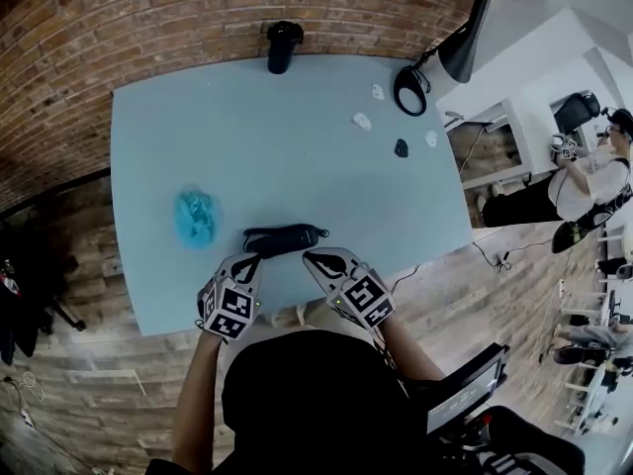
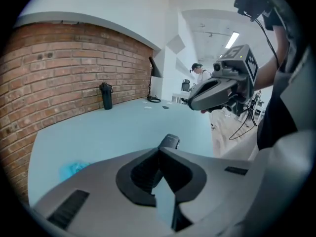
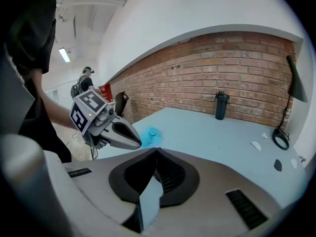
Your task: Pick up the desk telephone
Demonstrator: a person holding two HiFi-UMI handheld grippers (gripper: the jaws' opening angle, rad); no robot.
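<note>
The black desk telephone handset (image 1: 285, 238) lies lengthwise on the pale blue table (image 1: 297, 166), near its front edge. Both grippers hover just in front of it, over that edge. My left gripper (image 1: 247, 263) is shut and empty, its tip by the handset's left end. My right gripper (image 1: 314, 258) is also shut and empty, by the handset's right end. In the left gripper view the closed jaws (image 2: 159, 150) hide all but one end of the handset (image 2: 169, 141). In the right gripper view the shut jaws (image 3: 155, 150) hide the handset, and the left gripper (image 3: 106, 125) shows at the left.
A crumpled blue cloth (image 1: 195, 216) lies left of the handset. A black bottle (image 1: 283, 46) stands at the back edge against the brick wall. A black lamp (image 1: 465, 28) with a round base (image 1: 410, 89) and small white and black bits (image 1: 362, 121) sit at the back right. A person (image 1: 584, 181) stands far right.
</note>
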